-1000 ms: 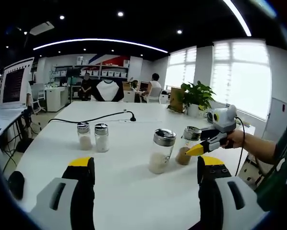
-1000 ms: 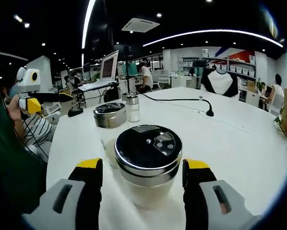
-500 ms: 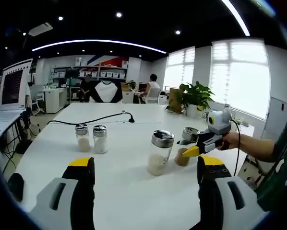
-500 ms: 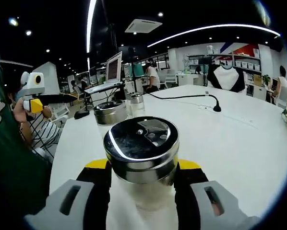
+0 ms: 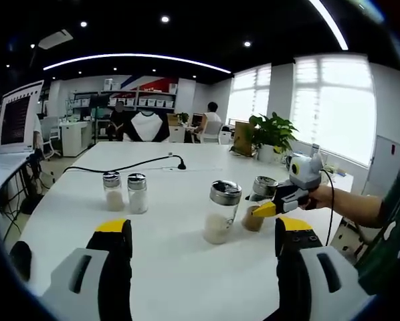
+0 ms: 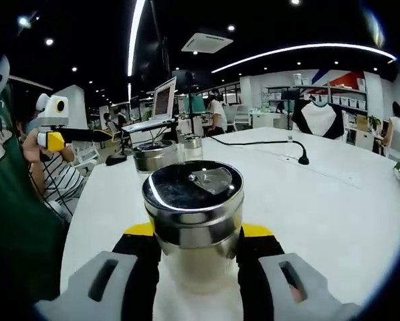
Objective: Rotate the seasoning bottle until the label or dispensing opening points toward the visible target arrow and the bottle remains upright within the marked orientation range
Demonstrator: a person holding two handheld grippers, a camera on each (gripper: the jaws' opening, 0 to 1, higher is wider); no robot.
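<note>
The right tool (image 6: 193, 234) is gripping the seasoning bottle (image 6: 192, 221) at lower centre of the right gripper view, jaws pressing on the glass under the metal lid (image 6: 193, 190). In the left gripper view this bottle (image 5: 255, 212) is standing upright on the white counter (image 5: 173, 267), right of centre. The left tool (image 5: 203, 251) is hanging wide open, holding nothing. No target arrow is discernible. Advice: twist about the vertical axis, keeping the base flat and clear of the neighbouring jar (image 5: 221, 211).

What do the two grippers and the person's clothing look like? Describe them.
Both the left gripper and the right gripper have black fingers with yellow tips on pale grey bodies. A dark cable trails from the right gripper's handle. The person wears a green top.
</note>
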